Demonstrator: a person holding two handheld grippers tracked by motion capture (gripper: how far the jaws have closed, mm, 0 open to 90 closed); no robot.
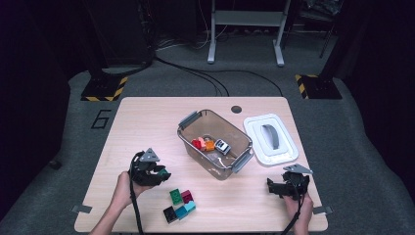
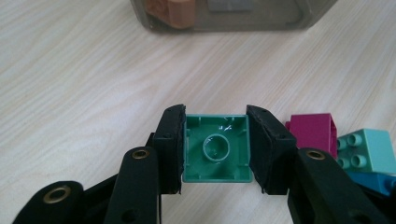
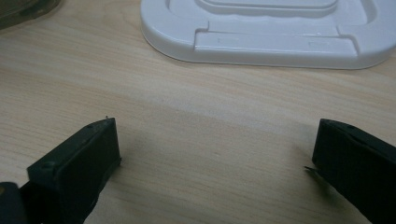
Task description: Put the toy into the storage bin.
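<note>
High view: 4 bricks [image 1: 179,204] on table, 1 green brick [image 2: 216,148] in left gripper [image 1: 161,172]

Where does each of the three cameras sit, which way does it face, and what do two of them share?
High view: above the table, looking forward and down; forearms, left gripper and right gripper show.
Left gripper view: on that gripper, looking along its jaws, shut on a green brick, toward the clear box.
Right gripper view: on that gripper, jaws apart, facing the white lid.
Shared: the high view also shows the lid and box.
</note>
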